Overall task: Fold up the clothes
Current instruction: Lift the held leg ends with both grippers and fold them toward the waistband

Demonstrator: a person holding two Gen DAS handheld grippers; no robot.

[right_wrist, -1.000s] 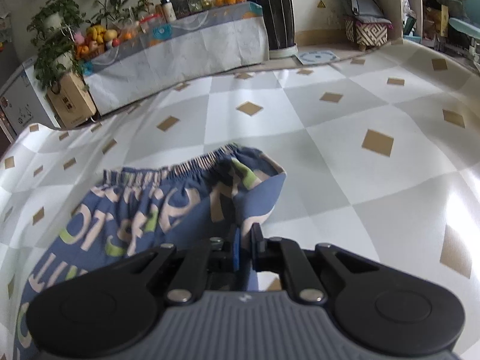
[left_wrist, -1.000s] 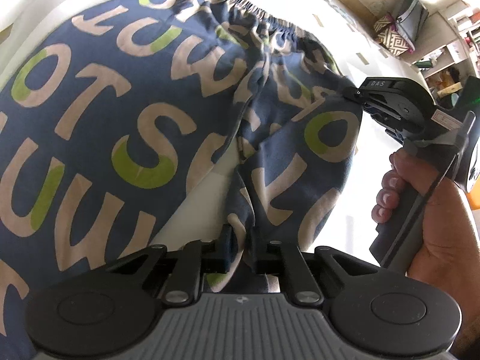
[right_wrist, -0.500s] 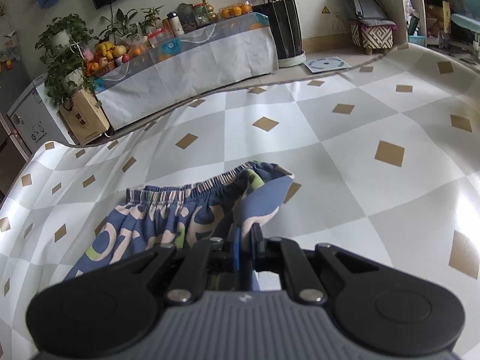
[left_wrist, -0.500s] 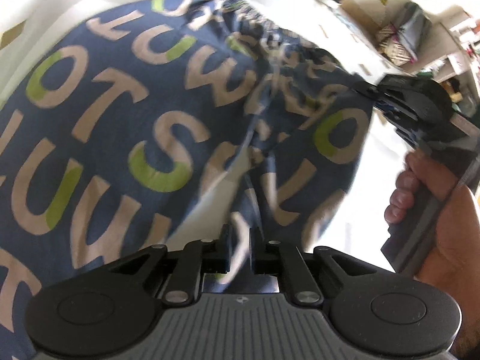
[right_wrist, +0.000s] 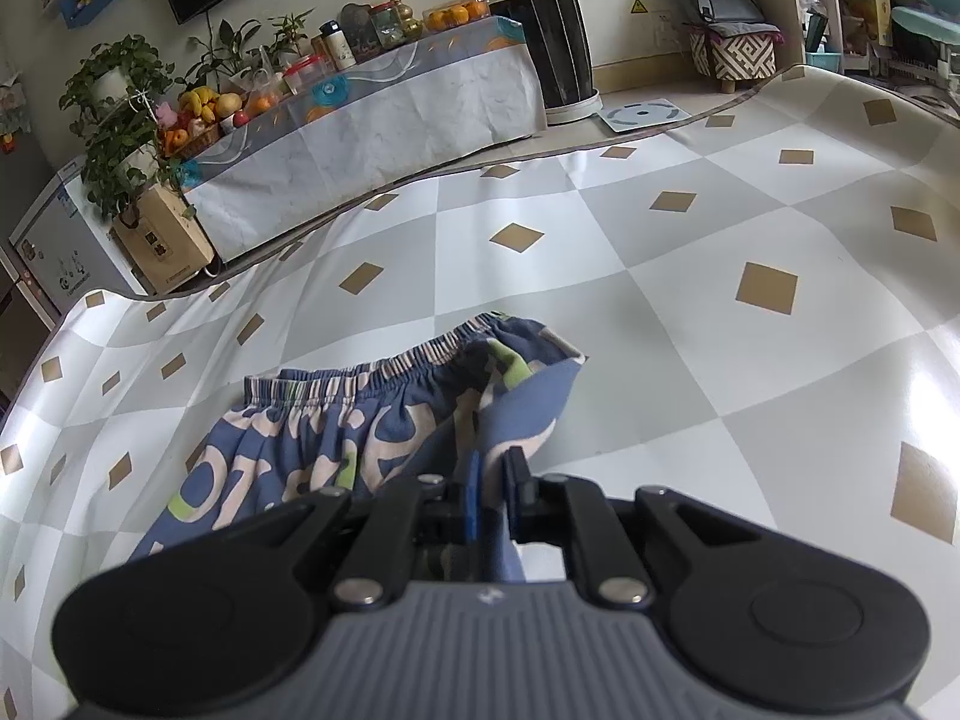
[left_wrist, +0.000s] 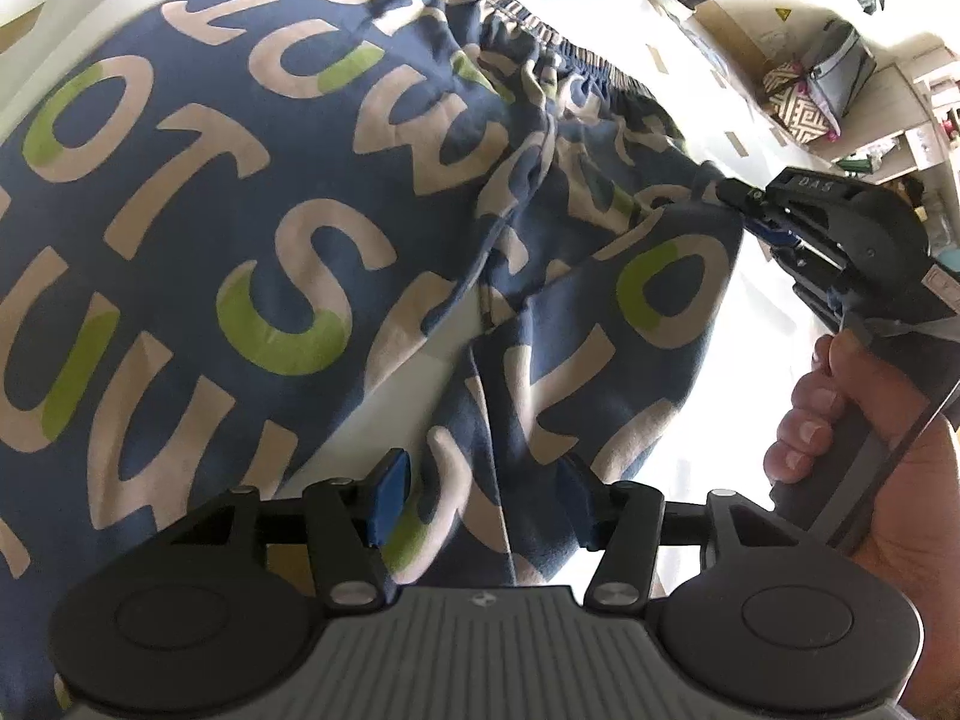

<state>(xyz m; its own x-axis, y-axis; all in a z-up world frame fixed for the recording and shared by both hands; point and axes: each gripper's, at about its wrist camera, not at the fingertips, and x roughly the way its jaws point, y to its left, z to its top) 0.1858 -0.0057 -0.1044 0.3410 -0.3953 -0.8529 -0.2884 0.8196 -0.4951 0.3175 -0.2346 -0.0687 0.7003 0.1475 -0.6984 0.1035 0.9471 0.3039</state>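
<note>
Blue trousers (left_wrist: 312,228) printed with beige and green letters lie spread on the checked mat, elastic waistband (left_wrist: 540,36) at the far end. One trouser leg is folded up over the body. My left gripper (left_wrist: 483,504) stands open, its blue pads (left_wrist: 384,498) either side of the leg fabric. In the left wrist view my right gripper (left_wrist: 729,195) pinches the leg's corner at the right. In the right wrist view the right gripper (right_wrist: 493,489) is shut on the trousers (right_wrist: 372,438), a fold of cloth rising between its fingers.
A checked mat (right_wrist: 690,276) with tan diamonds covers the floor. Beyond its far edge stand a low cloth-covered table (right_wrist: 372,120) with fruit and jars, a black planter (right_wrist: 564,54), a patterned stool (right_wrist: 735,54) and a cardboard box (right_wrist: 162,240). A hand (left_wrist: 852,438) holds the right gripper.
My left gripper has gone from shut on the trouser leg to open, letting the cloth go. The right gripper keeps its hold and has lifted and drawn back slightly.
</note>
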